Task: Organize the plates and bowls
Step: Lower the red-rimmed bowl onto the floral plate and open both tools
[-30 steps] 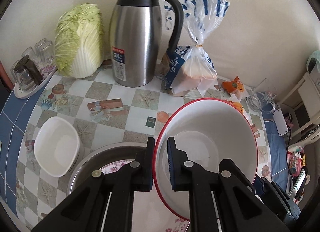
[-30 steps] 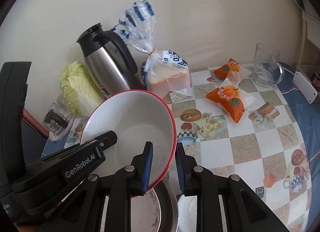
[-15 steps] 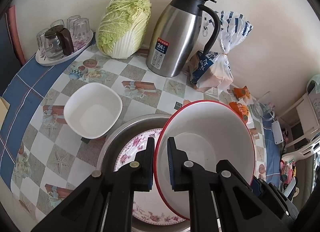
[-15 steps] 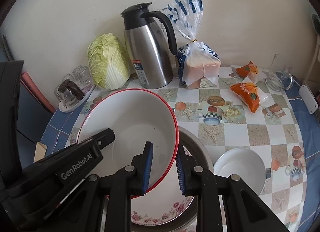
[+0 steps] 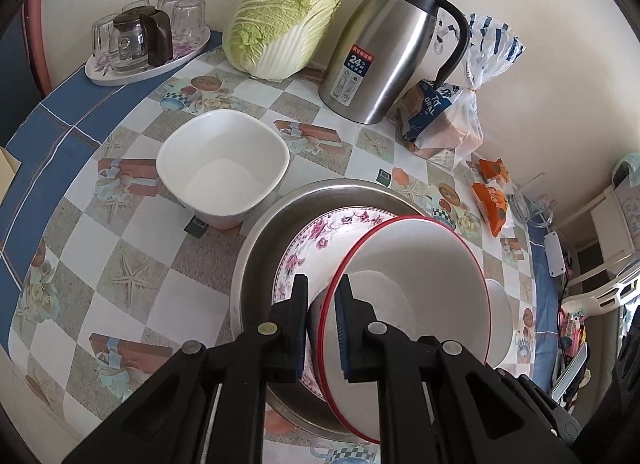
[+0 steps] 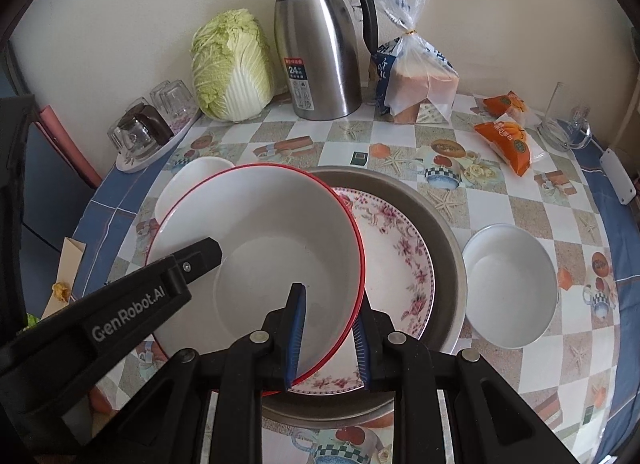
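A white bowl with a red rim is held tilted between both grippers. My left gripper is shut on its left edge, and one of its fingers reaches over the rim in the right wrist view. My right gripper is shut on the bowl's right edge. The bowl hangs just over a floral plate that lies in a round metal pan. A square white bowl stands left of the pan and a round white bowl right of it.
At the back by the wall stand a steel jug, a cabbage, a bagged loaf and a tray of glasses. Orange snack packets and a glass mug lie at the back right. The table edge curves round on the left.
Both grippers have carried the red-rimmed bowl toward me and lower, from above the jug side to over the floral plate in the pan. Both grips on the rim are unchanged.
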The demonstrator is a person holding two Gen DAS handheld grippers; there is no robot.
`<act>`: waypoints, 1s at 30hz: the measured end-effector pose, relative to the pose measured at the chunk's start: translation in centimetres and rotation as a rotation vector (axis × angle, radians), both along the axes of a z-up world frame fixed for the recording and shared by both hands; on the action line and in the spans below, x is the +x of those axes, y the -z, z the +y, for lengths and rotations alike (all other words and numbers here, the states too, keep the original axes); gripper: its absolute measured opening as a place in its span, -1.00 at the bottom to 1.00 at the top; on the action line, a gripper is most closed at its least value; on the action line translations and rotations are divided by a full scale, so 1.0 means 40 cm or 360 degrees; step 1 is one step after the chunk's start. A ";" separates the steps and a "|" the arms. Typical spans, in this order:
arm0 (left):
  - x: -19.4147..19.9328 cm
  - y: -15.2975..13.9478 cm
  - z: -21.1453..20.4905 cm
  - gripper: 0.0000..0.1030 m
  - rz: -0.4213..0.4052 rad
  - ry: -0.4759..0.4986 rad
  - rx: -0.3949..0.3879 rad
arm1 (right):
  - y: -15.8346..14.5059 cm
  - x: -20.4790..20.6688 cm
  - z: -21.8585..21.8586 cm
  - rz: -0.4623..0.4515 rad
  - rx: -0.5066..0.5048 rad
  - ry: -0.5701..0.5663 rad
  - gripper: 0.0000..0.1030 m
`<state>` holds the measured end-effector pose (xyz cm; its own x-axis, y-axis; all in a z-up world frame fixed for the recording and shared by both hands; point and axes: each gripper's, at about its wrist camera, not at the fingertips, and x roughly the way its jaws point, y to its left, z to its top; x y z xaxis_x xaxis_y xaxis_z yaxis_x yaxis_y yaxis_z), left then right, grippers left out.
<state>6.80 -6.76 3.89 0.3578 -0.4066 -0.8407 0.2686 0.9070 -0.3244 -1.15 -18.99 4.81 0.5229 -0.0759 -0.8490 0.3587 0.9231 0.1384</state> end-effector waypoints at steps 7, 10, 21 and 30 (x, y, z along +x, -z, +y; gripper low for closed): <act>0.026 0.039 0.020 -0.76 0.0101 -0.0013 -0.0133 | 0.027 0.011 -0.001 0.0028 0.0057 -0.0010 -0.53; 0.032 0.051 0.002 -0.76 0.0120 0.0010 -0.0114 | 0.037 0.018 -0.011 0.0040 0.0071 -0.0004 -0.53; 0.041 0.071 -0.061 -0.76 0.0122 0.0110 -0.0160 | 0.060 0.016 -0.081 0.0065 0.0103 0.0097 -0.53; 0.052 0.095 -0.068 -0.76 0.0137 0.0109 -0.0152 | 0.077 0.015 -0.108 0.0060 0.0147 0.0129 -0.53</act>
